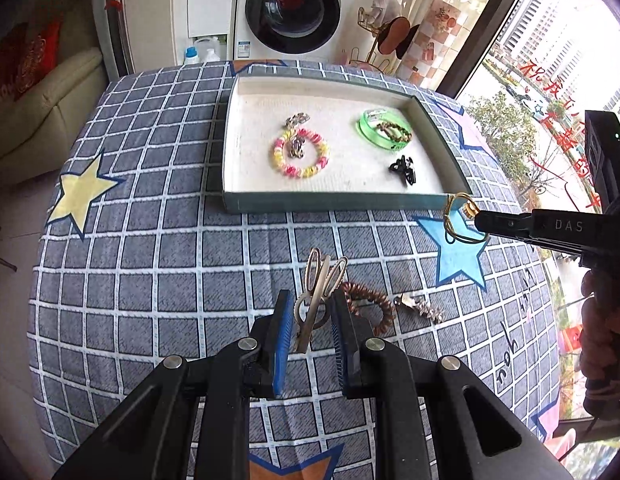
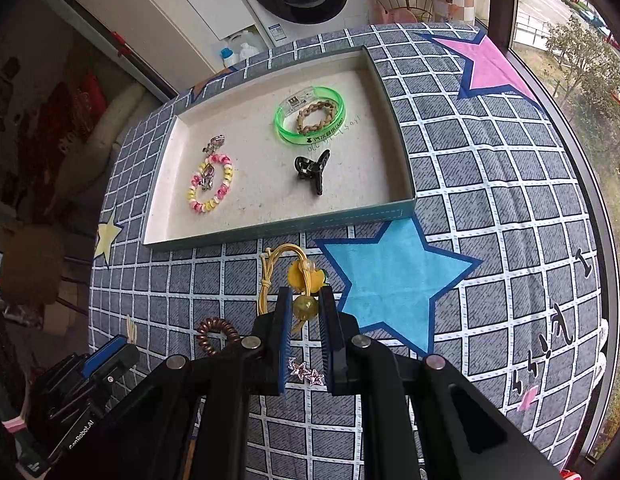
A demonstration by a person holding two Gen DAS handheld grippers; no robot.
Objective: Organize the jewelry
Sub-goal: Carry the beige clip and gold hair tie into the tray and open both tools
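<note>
Jewelry lies partly in the tray (image 1: 337, 203) and partly on the bench (image 1: 150, 248), which is covered by a grey checked cloth with coloured stars. Inside the tray are a pink-and-yellow bead bracelet (image 1: 301, 153) with a small silver charm inside its ring, a green bangle (image 1: 385, 129) with a braided brown band (image 2: 315, 117) lying in it, and a black claw clip (image 1: 403, 169) near the tray's front right corner.

The left gripper (image 1: 313, 312) has its jaws pinching a silver hair clip (image 1: 319, 286), whose looped end sticks out ahead of the blue pads, above the cloth. Just beyond and right of those jaws a brown coil hair tie (image 1: 369, 305) rests on the bench, and beside that a small star-shaped sparkly clip (image 1: 419, 307).

The right gripper (image 2: 304, 310) has its jaws pressed on a golden hair tie (image 2: 278, 272), gripping its yellowish bead; the cord loop and an orange ornament hang out ahead of the tips. In the left wrist view this gripper reaches in from the right, its tip close to the tray's front right corner, over a blue star (image 2: 393, 284) on the cloth.

Behind the bench stands a washing machine (image 1: 292, 10), and a window runs along the right side.
</note>
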